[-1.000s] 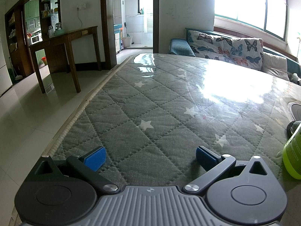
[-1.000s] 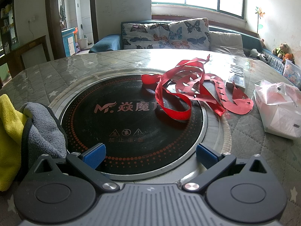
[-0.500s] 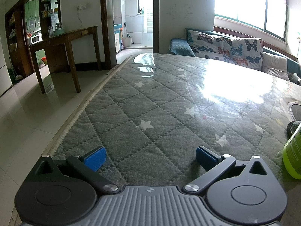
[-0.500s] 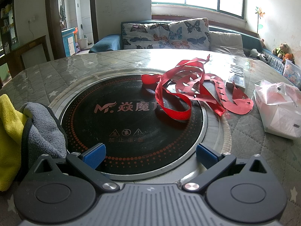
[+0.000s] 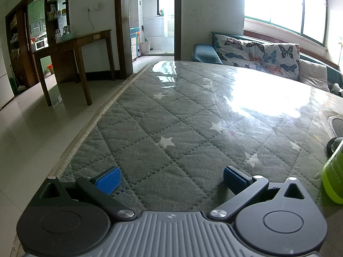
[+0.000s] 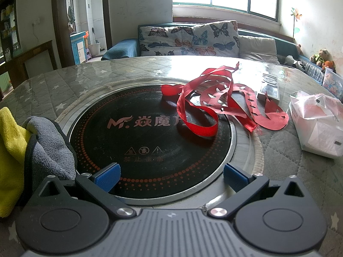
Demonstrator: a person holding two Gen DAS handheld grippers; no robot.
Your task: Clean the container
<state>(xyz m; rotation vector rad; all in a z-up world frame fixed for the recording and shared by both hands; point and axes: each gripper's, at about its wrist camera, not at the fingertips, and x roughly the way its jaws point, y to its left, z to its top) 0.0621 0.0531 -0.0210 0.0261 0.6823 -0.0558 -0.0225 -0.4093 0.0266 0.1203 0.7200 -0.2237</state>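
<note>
Two hand-held grippers rest low, empty, blue pads spread wide: the left hand-held gripper [image 5: 170, 178] over bare quilted tabletop [image 5: 171, 117], the right hand-held gripper [image 6: 170, 176] at the near rim of the round black induction cooktop [image 6: 150, 141] sunk in it. A yellow-and-grey cloth [image 6: 32, 147] lies left; red ribbon [image 6: 214, 107] sprawls across the far side. Likely risk: wiping now would drag ribbon along or snag it. No container is identifiable, though a green bottle [image 5: 334, 180] edges the left view. Beyond, butterfly-print sofa [image 6: 193, 38], bright window
</note>
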